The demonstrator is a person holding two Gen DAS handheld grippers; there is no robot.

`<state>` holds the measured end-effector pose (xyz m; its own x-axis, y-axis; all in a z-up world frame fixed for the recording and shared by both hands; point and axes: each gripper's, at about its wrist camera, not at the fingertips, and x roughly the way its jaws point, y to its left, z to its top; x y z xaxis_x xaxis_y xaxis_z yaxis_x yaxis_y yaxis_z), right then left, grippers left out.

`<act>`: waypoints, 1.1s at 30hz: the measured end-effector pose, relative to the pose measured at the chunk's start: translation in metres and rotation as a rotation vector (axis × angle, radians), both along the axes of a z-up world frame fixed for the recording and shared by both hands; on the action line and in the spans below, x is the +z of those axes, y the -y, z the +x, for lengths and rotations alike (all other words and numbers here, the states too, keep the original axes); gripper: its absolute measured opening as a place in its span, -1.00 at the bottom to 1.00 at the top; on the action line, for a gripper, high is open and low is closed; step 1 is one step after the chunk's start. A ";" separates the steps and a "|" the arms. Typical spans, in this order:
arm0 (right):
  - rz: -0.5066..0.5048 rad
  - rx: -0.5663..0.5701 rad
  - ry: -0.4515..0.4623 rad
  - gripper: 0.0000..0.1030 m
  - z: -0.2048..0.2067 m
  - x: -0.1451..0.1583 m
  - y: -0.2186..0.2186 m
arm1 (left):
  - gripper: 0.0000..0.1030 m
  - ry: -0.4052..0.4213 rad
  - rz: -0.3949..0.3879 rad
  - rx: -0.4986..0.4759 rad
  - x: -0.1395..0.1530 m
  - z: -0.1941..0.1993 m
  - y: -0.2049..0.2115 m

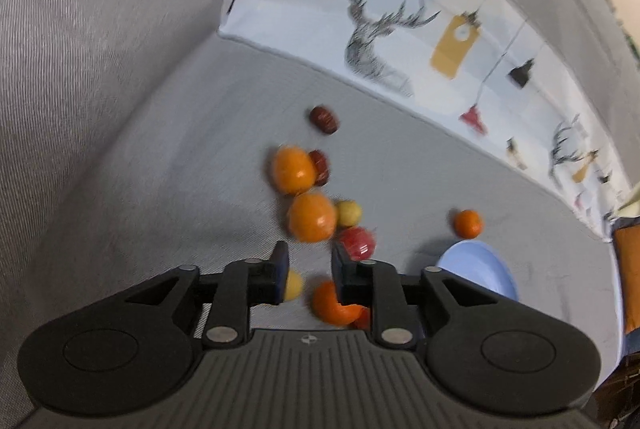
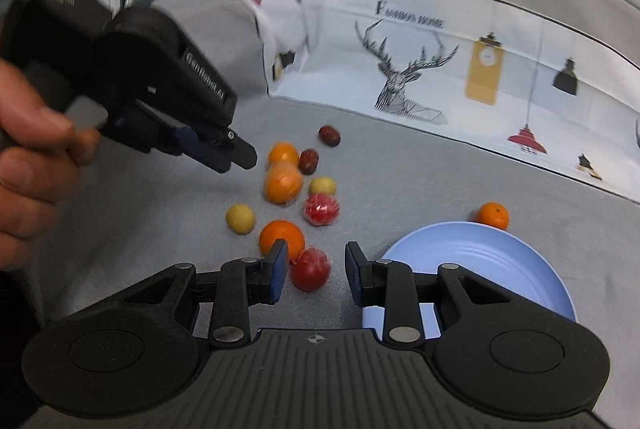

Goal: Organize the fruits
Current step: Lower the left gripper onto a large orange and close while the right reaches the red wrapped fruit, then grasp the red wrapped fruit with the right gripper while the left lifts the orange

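Several fruits lie in a cluster on the grey sofa seat: oranges (image 2: 283, 182), a red fruit (image 2: 321, 209), yellow balls (image 2: 240, 218) and dark red dates (image 2: 329, 136). A pale blue plate (image 2: 472, 261) lies to the right, holding no fruit, with a small orange (image 2: 493, 215) just behind it. My left gripper (image 1: 309, 271) is open above the cluster, over an orange (image 1: 330, 303); it also shows in the right wrist view (image 2: 236, 157). My right gripper (image 2: 316, 269) is open and holds nothing, with a red fruit (image 2: 310, 269) between its fingers' line and an orange (image 2: 281, 238) behind.
A white cushion cover (image 2: 460, 69) printed with a deer head and lamps leans against the sofa back. The grey armrest (image 1: 100, 69) rises on the left. A person's hand (image 2: 28, 169) holds the left gripper.
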<state>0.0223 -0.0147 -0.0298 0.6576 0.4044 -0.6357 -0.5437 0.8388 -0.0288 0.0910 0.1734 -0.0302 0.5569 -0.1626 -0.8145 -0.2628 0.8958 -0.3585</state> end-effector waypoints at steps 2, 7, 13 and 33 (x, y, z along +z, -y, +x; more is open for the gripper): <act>-0.020 0.001 -0.002 -0.35 0.006 -0.006 -0.007 | -0.45 -0.040 0.011 -0.001 -0.007 0.003 0.001; -0.057 0.002 -0.006 -0.35 0.023 -0.020 -0.018 | -0.33 -0.018 0.033 -0.025 -0.010 0.007 0.008; -0.118 0.034 -0.026 -0.35 0.031 -0.035 -0.028 | 0.09 0.016 0.108 -0.053 -0.016 0.020 0.023; -0.127 0.064 -0.016 -0.40 0.026 -0.027 -0.026 | -0.25 0.044 0.199 -0.082 -0.006 0.038 0.043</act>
